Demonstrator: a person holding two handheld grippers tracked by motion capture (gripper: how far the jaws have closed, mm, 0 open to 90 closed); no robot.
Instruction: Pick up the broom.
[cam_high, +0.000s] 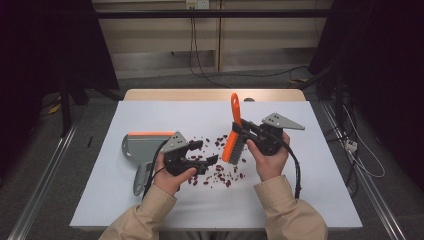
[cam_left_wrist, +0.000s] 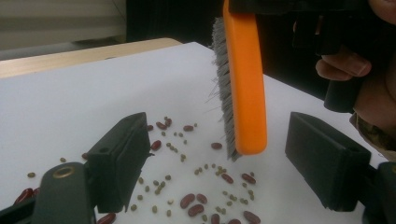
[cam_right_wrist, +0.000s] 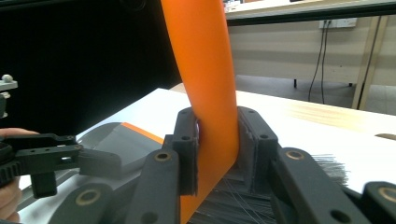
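Right gripper (cam_high: 250, 136): you clamp the brush (cam_high: 233, 135) handle, bristles at the beans' (cam_high: 220, 172) 1 o'clock edge.
Left gripper (cam_high: 204, 154): jaws part-open, empty, over the beans.
Dustpan (cam_high: 142, 147): untouched at 9 o'clock; grasp it before sweeping.

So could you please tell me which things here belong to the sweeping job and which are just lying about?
In the job: orange brush clamped in the right gripper; scattered beans; grey dustpan; left gripper, empty.
Lying about: wall cables; floor socket.
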